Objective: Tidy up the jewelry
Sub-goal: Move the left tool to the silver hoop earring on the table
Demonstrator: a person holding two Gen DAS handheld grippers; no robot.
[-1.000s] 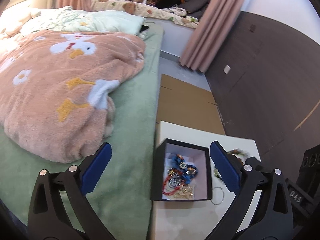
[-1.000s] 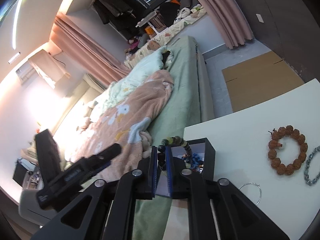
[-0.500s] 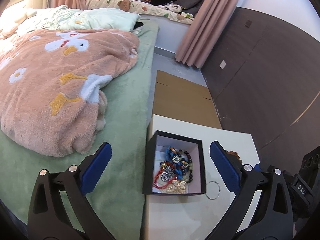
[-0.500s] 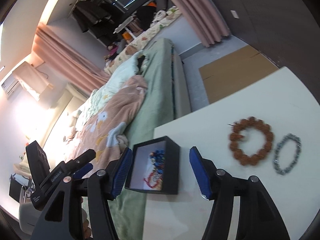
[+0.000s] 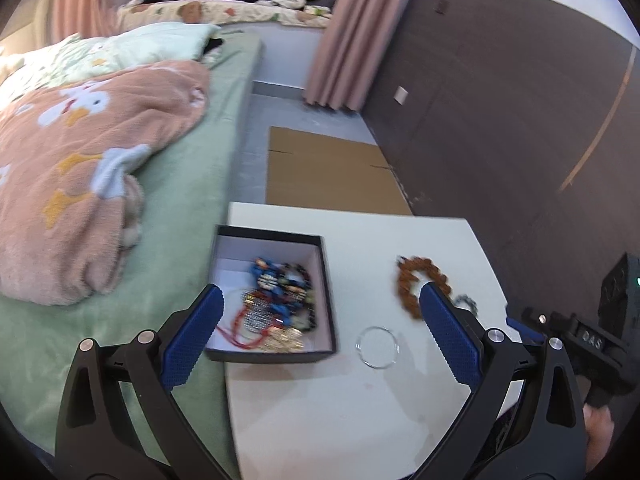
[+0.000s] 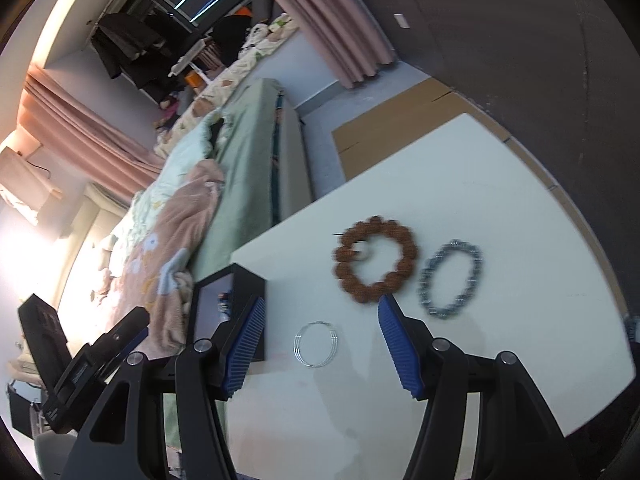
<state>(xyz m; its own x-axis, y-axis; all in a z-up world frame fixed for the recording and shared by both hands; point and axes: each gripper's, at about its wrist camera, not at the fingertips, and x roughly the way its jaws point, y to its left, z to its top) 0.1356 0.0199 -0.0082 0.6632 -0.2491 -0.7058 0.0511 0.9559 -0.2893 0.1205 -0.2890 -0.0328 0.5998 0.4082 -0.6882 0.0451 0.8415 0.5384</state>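
The black box (image 5: 272,304), lower centre of the left wrist frame at the table (image 5: 360,400) edge by the bed (image 5: 192,248), already held a heap of beads and chains, so I judged the leftovers on the white top were next: brown bead bracelet (image 6: 376,260), grey chain bracelet (image 6: 450,278) right of it, thin clear ring (image 6: 316,338) nearest me. My right gripper (image 6: 320,344) had just opened, jaws wide, nothing between the pads, angled down with the ring framed between them. Left gripper (image 5: 316,340) also gaped empty, tilted down over the box corner.
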